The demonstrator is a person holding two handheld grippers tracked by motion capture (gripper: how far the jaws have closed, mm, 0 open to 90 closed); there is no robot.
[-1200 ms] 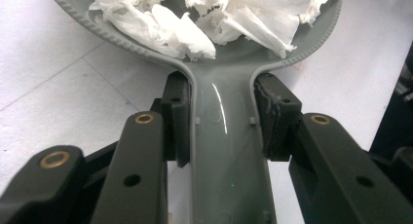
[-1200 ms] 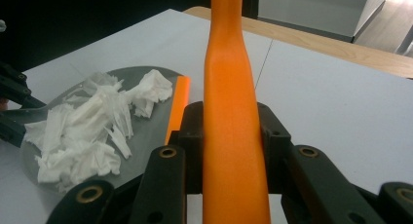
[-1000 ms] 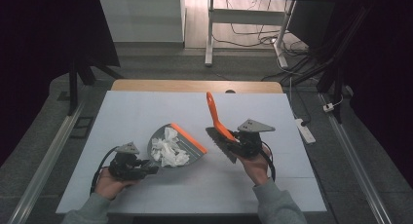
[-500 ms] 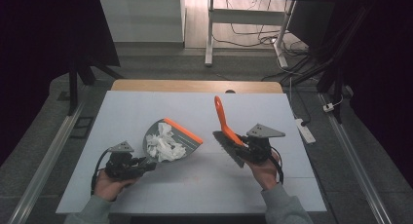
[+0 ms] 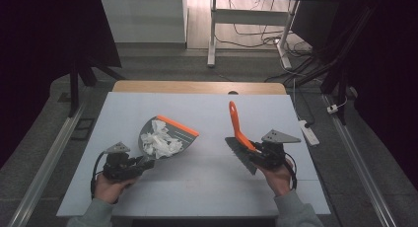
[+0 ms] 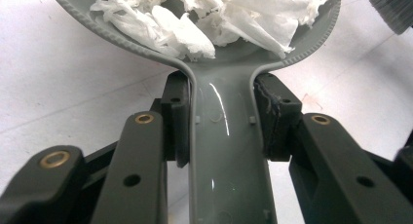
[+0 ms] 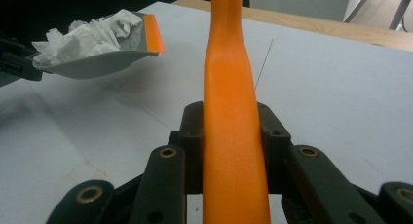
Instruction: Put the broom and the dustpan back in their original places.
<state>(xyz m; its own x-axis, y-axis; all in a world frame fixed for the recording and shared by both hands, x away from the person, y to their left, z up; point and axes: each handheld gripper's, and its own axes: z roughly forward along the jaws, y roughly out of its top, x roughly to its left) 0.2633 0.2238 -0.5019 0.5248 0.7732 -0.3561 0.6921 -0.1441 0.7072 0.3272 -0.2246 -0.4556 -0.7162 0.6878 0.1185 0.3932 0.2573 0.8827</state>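
At the left, the left hand-held gripper is being kept clamped on the flat handle of the grey plastic dustpan with an orange lip; in the left gripper view its pads are being pressed against both edges of that handle. The crumpled white paper tissues are being carried inside the pan, heaped towards its rear wall. The pan is being held with its long axis running from the left hand-held gripper up and to the right, its orange lip pointing towards the far middle of the pale grey worktop.

At the right, the right hand-held gripper is being closed on the orange-handled hand brush with dark grey bristles; the handle is being pointed away from the person, the bristles towards the middle of the worktop. The brush is lying well apart from the pan, to its right, with bare worktop between them. The tissues are nearer the left hand. Open room is being left on every side, the near edge of the worktop being the closest one to both hands.
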